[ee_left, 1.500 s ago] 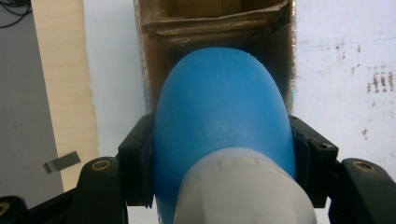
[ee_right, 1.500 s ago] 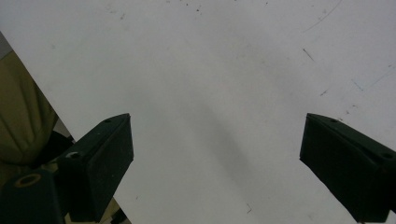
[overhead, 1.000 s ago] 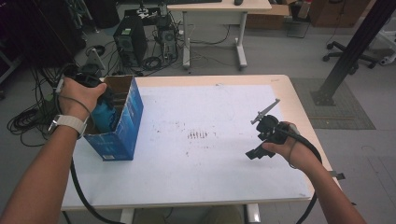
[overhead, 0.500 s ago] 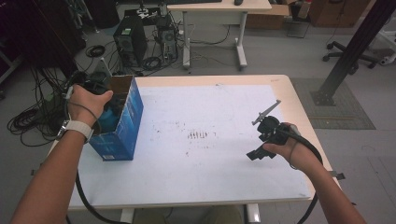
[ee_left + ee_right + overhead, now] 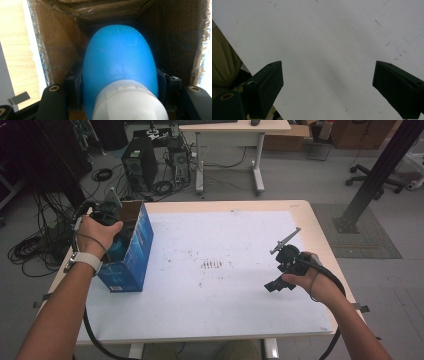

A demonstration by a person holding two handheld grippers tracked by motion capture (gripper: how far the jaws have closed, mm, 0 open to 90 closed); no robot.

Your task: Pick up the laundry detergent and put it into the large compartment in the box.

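A blue bottle (image 5: 119, 55) with a white cap (image 5: 130, 102) sits between my left gripper's (image 5: 119, 83) jaws, which are shut on its sides. It hangs nose-down inside an open blue cardboard box (image 5: 134, 255) at the table's left edge. In the high view my left gripper (image 5: 116, 240) dips into the box's open top, its fingertips hidden by the hand and the box walls. My right gripper (image 5: 275, 284) hovers over the white sheet (image 5: 215, 270) at the right, jaws wide apart (image 5: 328, 85) with nothing between them.
The box's brown inner walls (image 5: 57, 42) close in around the bottle on all sides. The white sheet covers most of the wooden table (image 5: 320, 225). Cables and computer towers (image 5: 137, 165) lie on the floor beyond the table's far left.
My left hand has sunk, carrying the blue bottle lower into the box. The right hand has stayed where it was.
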